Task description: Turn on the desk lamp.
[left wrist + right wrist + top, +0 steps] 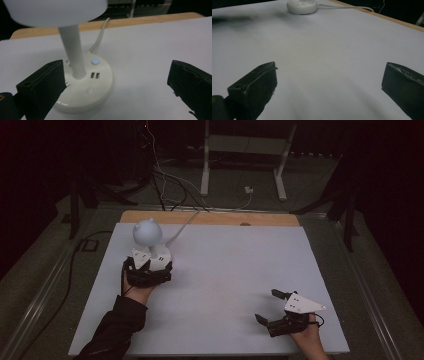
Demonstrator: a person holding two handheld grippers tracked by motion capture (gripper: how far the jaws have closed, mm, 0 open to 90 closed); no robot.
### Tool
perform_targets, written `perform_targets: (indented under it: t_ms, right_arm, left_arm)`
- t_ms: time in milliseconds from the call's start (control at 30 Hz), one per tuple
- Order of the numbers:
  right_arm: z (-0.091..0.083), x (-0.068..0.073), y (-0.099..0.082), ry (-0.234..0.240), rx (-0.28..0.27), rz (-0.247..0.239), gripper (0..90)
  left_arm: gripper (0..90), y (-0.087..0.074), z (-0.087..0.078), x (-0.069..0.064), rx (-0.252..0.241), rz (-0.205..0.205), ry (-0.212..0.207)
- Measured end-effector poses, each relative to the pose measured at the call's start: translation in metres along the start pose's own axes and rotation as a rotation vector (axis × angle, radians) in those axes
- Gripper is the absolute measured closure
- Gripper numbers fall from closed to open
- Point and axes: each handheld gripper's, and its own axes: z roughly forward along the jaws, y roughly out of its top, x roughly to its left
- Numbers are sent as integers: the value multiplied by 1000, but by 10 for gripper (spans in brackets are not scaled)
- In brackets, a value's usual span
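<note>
A small white desk lamp stands at the table's back left, with a round head (147,231) on a thin stem (74,53) and a round base (161,255). In the left gripper view the base (86,93) shows a blue lit button (95,61) and two USB ports (95,75). My left gripper (149,263) is open right at the base, and in its own view this left gripper (115,72) has its left jaw over the base's left side and its right jaw over bare table. My right gripper (267,305) rests open and empty near the front right, seen up close as the right gripper (330,72), with the lamp base (302,5) far off.
A white sheet (225,285) covers the table, and a wooden strip (210,217) shows along the far edge. The lamp's white cable (185,222) runs off the back to a plug (248,190) on the floor. Dark cables and a white stand frame (245,145) lie beyond.
</note>
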Motion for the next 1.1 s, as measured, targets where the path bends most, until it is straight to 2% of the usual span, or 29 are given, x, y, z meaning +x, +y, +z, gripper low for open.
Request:
perform_targets:
  t_ms: [67, 167, 367, 567, 767, 1100]
  right_arm:
    - [0, 0, 0, 2, -1, 5, 0]
    - [0, 0, 0, 1, 2, 1, 0]
    - [0, -1, 0, 2, 2, 2, 0]
    - [0, -1, -1, 2, 1, 3, 0]
    - [0, -1, -1, 4, 3, 2, 0]
    - [1, -1, -1, 6, 4, 8, 0]
  left_arm:
    - [31, -1, 2, 0, 4, -14, 32]
    - [36, -1, 7, 1, 18, -36, 57]
    - [82, -2, 13, 0, 24, -46, 99]
    - [288, -3, 17, 2, 24, -51, 133]
    - [501, -4, 19, 4, 33, -47, 145]
    - [712, -7, 22, 7, 49, -38, 147]
